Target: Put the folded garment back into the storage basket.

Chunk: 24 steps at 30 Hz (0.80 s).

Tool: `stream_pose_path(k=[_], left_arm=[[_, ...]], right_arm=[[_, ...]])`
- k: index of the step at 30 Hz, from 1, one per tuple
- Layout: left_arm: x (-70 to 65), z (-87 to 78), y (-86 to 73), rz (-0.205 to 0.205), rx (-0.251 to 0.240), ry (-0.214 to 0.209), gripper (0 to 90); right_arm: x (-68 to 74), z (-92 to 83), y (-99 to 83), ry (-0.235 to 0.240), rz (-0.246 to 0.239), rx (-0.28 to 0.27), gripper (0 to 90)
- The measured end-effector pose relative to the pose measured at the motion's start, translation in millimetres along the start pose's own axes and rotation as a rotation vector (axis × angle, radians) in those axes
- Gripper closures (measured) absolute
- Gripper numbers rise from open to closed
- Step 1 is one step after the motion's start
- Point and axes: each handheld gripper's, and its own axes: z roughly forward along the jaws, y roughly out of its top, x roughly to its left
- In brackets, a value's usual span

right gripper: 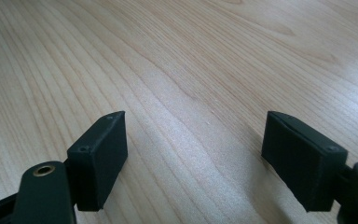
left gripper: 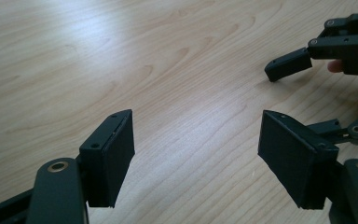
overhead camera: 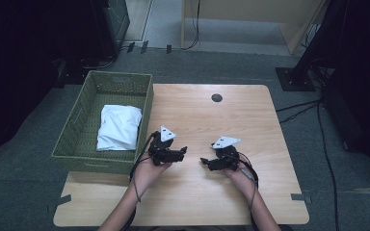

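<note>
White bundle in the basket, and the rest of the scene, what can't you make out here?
- White bundle, high view: too small to tell what cloth it is.
- Green basket near inner wall: hidden by its own rim.
- Dark spot on the table: too small to identify.
- Room's left side: too dark.

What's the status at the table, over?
Left gripper open, empty. Right gripper open, empty, over bare wooden table. Folded white cloth lies in green woven basket. Nothing in the way.
</note>
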Motion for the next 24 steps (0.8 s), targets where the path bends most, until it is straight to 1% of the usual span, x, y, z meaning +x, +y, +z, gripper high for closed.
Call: stream_pose_path(k=[3, 9, 11, 12, 14, 17, 19, 21, 22, 23, 24], left_arm=[[1.8, 5.2, -4.2, -0.013, 0.000, -0.004, 27.4], [2.1, 12.8, -11.4, -0.007, 0.016, -0.009, 27.4], [2.2, 15.4, -12.8, 0.007, 0.025, -0.008, 27.4], [2.0, 16.5, -13.7, 0.008, 0.026, -0.003, 27.4], [2.6, 18.2, -15.4, 0.011, 0.028, -0.009, 27.4], [3.4, 19.9, -17.4, 0.001, 0.031, -0.011, 27.4], [2.6, 21.6, -18.6, 0.009, 0.026, -0.007, 27.4], [1.9, 23.0, -19.7, 0.040, 0.043, -0.012, 27.4], [2.5, 23.0, -20.5, 0.048, 0.041, -0.007, 27.4], [3.5, 23.2, -21.3, 0.033, 0.039, -0.005, 27.4], [4.7, 23.5, -22.3, 0.022, 0.042, -0.013, 27.4]], right_arm=[[-0.1, -0.1, 0.0, 0.000, -0.001, 0.001, 22.7], [0.0, -0.1, 0.0, -0.001, 0.001, 0.002, 22.7], [-0.1, 0.0, 0.1, -0.006, 0.004, 0.001, 22.7], [0.0, 0.2, 0.1, -0.010, 0.008, 0.001, 22.7], [0.6, 0.5, 0.4, -0.017, 0.013, 0.001, 22.7], [0.8, 0.8, 0.7, -0.021, 0.016, 0.001, 22.7], [0.7, 0.9, 0.8, -0.022, 0.016, 0.001, 22.7], [0.9, 1.0, 0.8, -0.023, 0.017, 0.001, 22.7], [1.0, 1.0, 0.9, -0.024, 0.019, 0.001, 22.7], [1.0, 1.0, 0.9, -0.024, 0.018, 0.001, 22.7], [1.1, 1.0, 0.9, -0.024, 0.019, 0.001, 22.7]])
